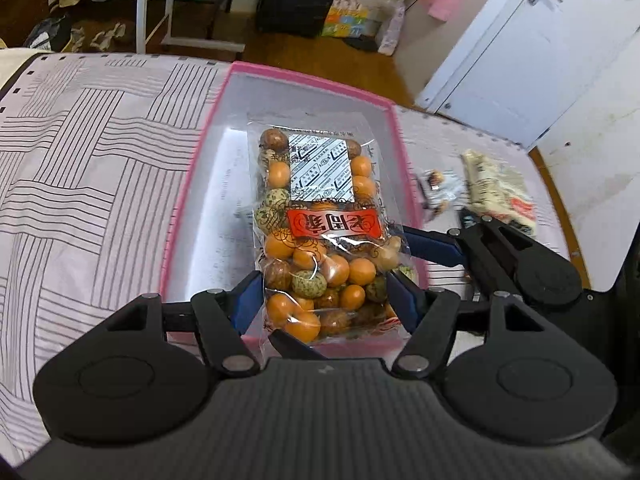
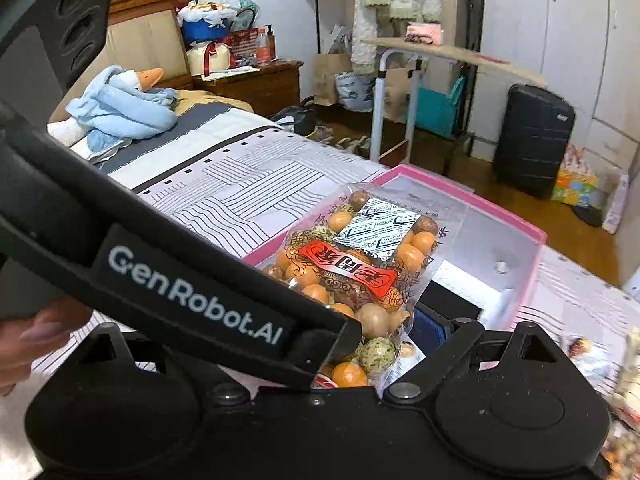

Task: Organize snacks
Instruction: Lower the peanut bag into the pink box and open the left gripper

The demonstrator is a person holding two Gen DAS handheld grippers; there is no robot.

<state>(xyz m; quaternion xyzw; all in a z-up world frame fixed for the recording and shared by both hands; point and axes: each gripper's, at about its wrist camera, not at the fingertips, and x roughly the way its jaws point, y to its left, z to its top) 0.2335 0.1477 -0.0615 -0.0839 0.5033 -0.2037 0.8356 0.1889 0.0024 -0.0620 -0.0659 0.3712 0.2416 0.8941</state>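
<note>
Clear snack bag (image 1: 320,240) of coated nuts is clamped at its lower end by the left hand-held gripper (image 1: 326,300) and held over the open pink box (image 1: 192,200) on the bed (image 1: 92,140); the right hand-held gripper (image 1: 432,246) is held wide and empty just beside it. The grip is judged marginal: slick film and a loose, shifting fill could let the bag slide out, or its free end could catch the box rim. Other packets (image 1: 496,188) are left on the bed.
</note>
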